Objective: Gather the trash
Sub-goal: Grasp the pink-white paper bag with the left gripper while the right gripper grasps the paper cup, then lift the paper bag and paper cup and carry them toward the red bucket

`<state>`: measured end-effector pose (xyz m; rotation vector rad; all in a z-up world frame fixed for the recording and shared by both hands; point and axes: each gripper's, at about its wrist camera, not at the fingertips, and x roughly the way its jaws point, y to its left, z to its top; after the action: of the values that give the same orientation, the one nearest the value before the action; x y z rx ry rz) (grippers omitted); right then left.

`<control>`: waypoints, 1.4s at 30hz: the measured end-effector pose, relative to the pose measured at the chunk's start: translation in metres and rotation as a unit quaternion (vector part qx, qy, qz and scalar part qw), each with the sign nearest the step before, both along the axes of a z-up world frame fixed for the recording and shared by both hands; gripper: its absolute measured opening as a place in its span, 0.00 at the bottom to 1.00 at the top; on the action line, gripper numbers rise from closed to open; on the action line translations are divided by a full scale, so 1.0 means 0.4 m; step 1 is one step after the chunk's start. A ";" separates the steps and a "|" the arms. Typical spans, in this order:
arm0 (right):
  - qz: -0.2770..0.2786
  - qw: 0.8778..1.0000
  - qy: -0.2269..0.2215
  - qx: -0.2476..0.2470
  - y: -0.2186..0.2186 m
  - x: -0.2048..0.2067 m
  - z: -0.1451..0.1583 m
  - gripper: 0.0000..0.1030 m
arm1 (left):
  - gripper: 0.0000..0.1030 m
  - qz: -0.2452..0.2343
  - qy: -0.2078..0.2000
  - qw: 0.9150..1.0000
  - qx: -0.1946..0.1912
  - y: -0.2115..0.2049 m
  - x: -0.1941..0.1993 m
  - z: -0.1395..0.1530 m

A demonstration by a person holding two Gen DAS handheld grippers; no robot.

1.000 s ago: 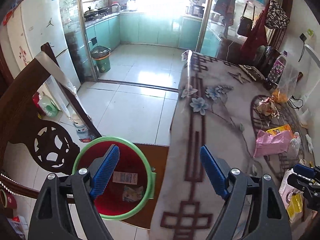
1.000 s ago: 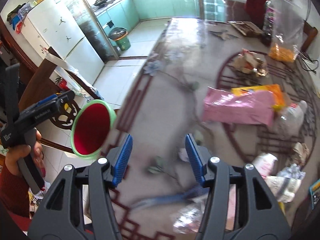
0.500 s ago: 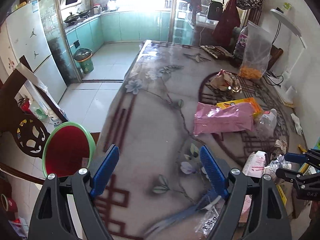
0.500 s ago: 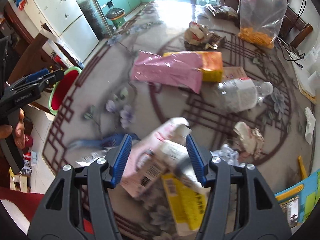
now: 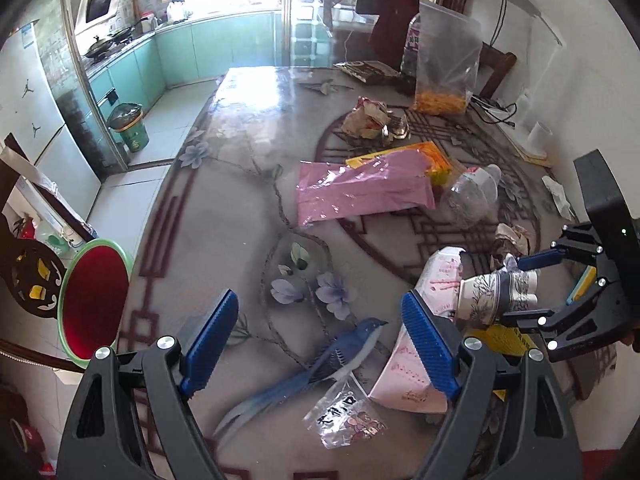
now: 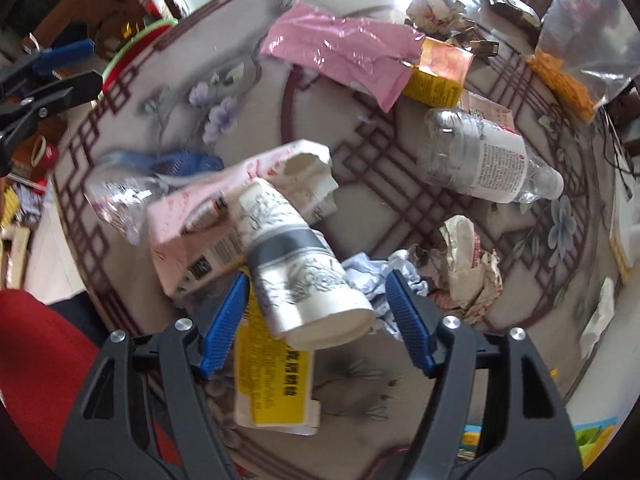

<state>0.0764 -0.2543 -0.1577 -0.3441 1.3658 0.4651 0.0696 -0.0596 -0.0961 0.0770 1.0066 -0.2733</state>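
A paper cup with a grey pattern lies on its side on a pink carton and a yellow box. My right gripper points down over it. Its jaws are opening with the cup between them, and the right pad stands apart from the cup. In the left wrist view this right gripper straddles the cup. My left gripper hangs open over the table's near side, nothing between its fingers. A clear wrapper lies just below it. The red bin with a green rim stands left of the table.
More litter lies on the table: a pink bag, a yellow-orange box, a clear bottle, crumpled paper and a blue tissue. A clear bag of orange snacks stands at the back.
My left gripper swung from above the red bin to over the table. My right gripper came down onto the near pile, its jaws widened, and the cup now lies between them.
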 end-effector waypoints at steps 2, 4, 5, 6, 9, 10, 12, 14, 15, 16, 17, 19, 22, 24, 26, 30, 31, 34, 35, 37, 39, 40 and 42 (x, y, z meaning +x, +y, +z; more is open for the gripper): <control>0.012 1.000 0.003 -0.001 -0.001 -0.004 -0.013 0.63 | 0.78 -0.017 0.009 1.000 0.002 -0.030 -0.007 -0.017; 0.016 1.000 0.003 0.010 0.000 -0.005 -0.010 0.55 | 0.78 -0.038 0.020 0.999 0.004 -0.062 -0.015 -0.039; 0.013 1.000 -0.001 0.012 -0.002 -0.004 -0.007 0.55 | 0.78 -0.052 0.027 0.998 0.007 -0.082 -0.020 -0.053; 0.011 1.000 -0.005 0.015 -0.003 -0.004 -0.003 0.54 | 0.78 -0.065 0.034 0.997 0.011 -0.101 -0.027 -0.066; -0.014 0.999 -0.016 0.049 -0.025 0.004 0.021 0.52 | 0.78 -0.096 0.049 0.994 0.016 -0.148 -0.041 -0.103; -0.030 0.997 -0.024 0.063 -0.040 0.009 0.033 0.51 | 0.78 -0.101 0.052 0.993 0.019 -0.161 -0.041 -0.114; -0.079 0.992 -0.045 0.090 -0.078 0.027 0.061 0.49 | 0.78 -0.110 0.062 0.992 0.023 -0.187 -0.034 -0.139; -0.123 0.983 -0.062 0.120 -0.115 0.041 0.085 0.47 | 0.78 -0.110 0.073 0.991 0.027 -0.205 -0.021 -0.161; -0.145 0.977 -0.073 0.138 -0.135 0.045 0.099 0.45 | 0.77 -0.108 0.077 0.991 0.029 -0.211 -0.015 -0.170; -0.170 0.968 -0.085 0.162 -0.155 0.048 0.117 0.45 | 0.76 -0.106 0.082 0.991 0.028 -0.214 -0.008 -0.178; -0.186 0.962 -0.095 0.176 -0.167 0.049 0.131 0.45 | 0.76 -0.103 0.090 0.990 0.025 -0.216 0.000 -0.187; -0.210 0.951 -0.107 0.201 -0.181 0.046 0.149 0.45 | 0.62 -0.096 0.107 0.989 0.019 -0.216 0.015 -0.205; -0.229 0.942 -0.112 0.218 -0.188 0.044 0.149 0.45 | 0.46 -0.088 0.141 0.986 0.000 -0.210 0.032 -0.238; -0.242 0.937 -0.105 0.227 -0.194 0.038 0.140 0.45 | 0.45 -0.080 0.139 0.987 -0.009 -0.203 0.035 -0.234; -0.253 0.934 -0.102 0.232 -0.200 0.041 0.132 0.45 | 0.45 -0.068 0.136 0.988 -0.005 -0.194 0.037 -0.225; -0.273 0.925 -0.100 0.245 -0.206 0.029 0.123 0.45 | 0.44 -0.044 0.118 0.992 -0.011 -0.164 0.041 -0.188; -0.277 0.923 -0.101 0.249 -0.205 0.027 0.124 0.45 | 0.44 -0.038 0.114 0.993 -0.012 -0.157 0.041 -0.178; -0.286 0.919 -0.109 0.248 -0.198 0.025 0.127 0.45 | 0.44 -0.020 0.101 0.995 -0.017 -0.139 0.035 -0.139; -0.286 0.919 -0.111 0.246 -0.193 0.025 0.128 0.45 | 0.44 -0.016 0.097 0.995 -0.018 -0.139 0.033 -0.128; -0.285 0.919 -0.113 0.248 -0.186 0.027 0.130 0.45 | 0.44 -0.010 0.084 0.996 -0.021 -0.131 0.028 -0.100; -0.281 0.919 -0.114 0.252 -0.176 0.027 0.134 0.45 | 0.44 -0.006 0.070 0.997 -0.023 -0.109 0.029 -0.075; -0.280 0.919 -0.116 0.252 -0.173 0.028 0.136 0.45 | 0.44 -0.004 0.063 0.998 -0.023 -0.102 0.037 -0.063; -0.277 0.920 -0.117 0.253 -0.164 0.030 0.139 0.45 | 0.44 0.000 0.049 0.999 -0.022 -0.084 0.043 -0.041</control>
<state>0.0885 -0.3198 -0.1021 0.4000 1.0018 0.2740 0.0870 -0.0932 -0.1126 0.0226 1.0979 -0.3013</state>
